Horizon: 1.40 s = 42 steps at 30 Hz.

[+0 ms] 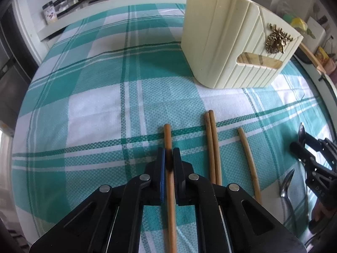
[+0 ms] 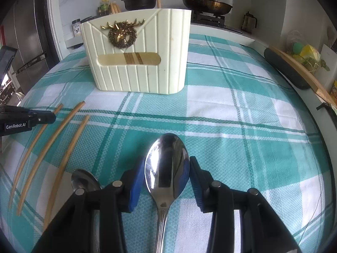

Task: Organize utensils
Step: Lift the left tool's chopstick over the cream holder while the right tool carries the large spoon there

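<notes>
A cream utensil holder [image 1: 231,42] with a gold deer emblem stands at the far side of the checked cloth; it also shows in the right wrist view [image 2: 137,59]. My left gripper [image 1: 168,158] is shut on a wooden chopstick [image 1: 167,135] that points away from me. Three more chopsticks [image 1: 212,143] lie on the cloth to its right. My right gripper [image 2: 167,168] has its jaws against the bowl of a steel spoon [image 2: 166,164], low over the cloth. A second spoon [image 2: 84,181] lies to its left, partly hidden.
The table is covered by a green and white checked cloth [image 2: 231,126]. Behind it is a stove with a frying pan [image 2: 206,4] and a black pot [image 2: 140,1]. Jars [image 1: 50,13] stand at the back left. A wooden board [image 2: 301,71] lies at the right edge.
</notes>
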Tool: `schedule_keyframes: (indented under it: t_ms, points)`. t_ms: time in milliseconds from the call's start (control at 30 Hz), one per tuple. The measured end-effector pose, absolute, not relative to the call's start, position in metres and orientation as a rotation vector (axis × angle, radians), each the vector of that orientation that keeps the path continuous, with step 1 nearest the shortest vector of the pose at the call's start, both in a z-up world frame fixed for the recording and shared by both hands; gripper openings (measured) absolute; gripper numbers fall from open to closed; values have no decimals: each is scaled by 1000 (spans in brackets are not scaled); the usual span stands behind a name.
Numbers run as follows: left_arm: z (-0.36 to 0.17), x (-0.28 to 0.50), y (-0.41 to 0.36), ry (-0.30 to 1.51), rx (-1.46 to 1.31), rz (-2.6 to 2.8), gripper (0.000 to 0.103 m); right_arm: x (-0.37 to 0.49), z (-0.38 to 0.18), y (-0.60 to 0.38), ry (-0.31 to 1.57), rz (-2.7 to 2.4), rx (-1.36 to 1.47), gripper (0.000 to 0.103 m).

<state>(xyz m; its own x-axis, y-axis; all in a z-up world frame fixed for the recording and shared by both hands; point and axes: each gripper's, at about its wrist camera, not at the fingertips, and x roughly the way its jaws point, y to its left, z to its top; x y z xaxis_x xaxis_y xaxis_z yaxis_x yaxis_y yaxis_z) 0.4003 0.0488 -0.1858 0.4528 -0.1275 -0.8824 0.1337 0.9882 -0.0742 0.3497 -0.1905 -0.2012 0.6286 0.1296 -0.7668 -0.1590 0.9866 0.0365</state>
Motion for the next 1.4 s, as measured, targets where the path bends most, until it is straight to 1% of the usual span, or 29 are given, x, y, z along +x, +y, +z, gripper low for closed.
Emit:
schedule_keyframes:
  t_ms: [133,467,633,900,1100,1400]
  points:
    - [-161,381,60,1007,-42,-156,5,330,-176,-208,782,213,37,42]
    - [-55,300,79,709,-101,-167,5,261,-92,-228,544,325,62,42]
    - [-30,266,87,614,-140,-180,5,235,-70,-229,468,346,44,42]
    - [-17,257,87,586,-171,-195,4,228,-51,-233,420,348,34,42]
    - [-8,254,82,580,-167,-222,4,233,-35,-239,419,350,30,42]
    - [23,271,89,560,-198,-248,4,270,-10,-248,449,372,37,42]
